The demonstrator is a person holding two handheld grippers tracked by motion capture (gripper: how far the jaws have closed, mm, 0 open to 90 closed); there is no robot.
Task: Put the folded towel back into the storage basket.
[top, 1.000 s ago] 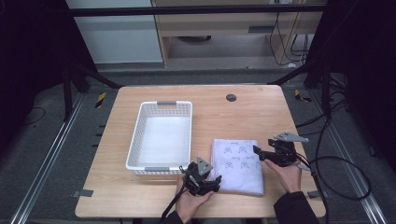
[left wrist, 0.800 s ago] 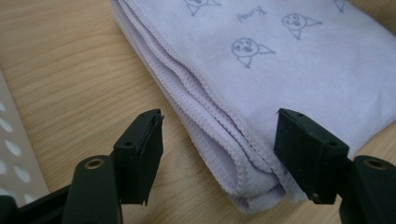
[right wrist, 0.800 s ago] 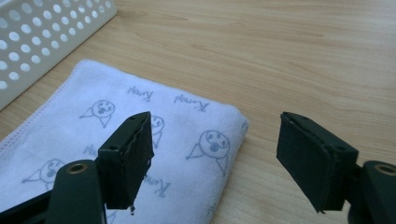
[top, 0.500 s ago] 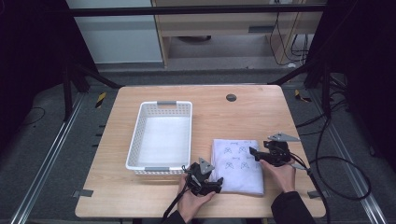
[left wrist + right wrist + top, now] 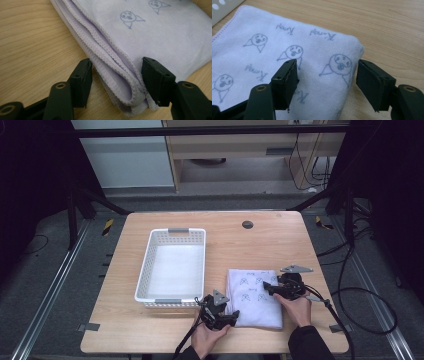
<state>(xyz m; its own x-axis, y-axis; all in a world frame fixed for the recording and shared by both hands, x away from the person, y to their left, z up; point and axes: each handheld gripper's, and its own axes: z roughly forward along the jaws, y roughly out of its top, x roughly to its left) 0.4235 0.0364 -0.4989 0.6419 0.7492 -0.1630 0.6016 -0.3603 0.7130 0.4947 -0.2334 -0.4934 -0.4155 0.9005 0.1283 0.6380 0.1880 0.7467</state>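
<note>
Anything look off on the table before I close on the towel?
Nothing stands out. The folded towel lies flat beside the empty basket, edges stacked evenly. Both the left hand-held gripper and right hand-held gripper are open at its corners.

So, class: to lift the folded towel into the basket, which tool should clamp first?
Probably the left tool: its open jaws already straddle the towel's stacked corner, nearest the basket. The right tool hovers open.

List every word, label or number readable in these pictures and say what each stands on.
"Kuromi", or close to it: a cursive word printed upside down, repeated among small cartoon faces on the folded towel; the letters are hard to make out.
White basket: no text can be seen.
Table: no readable marks.
</note>
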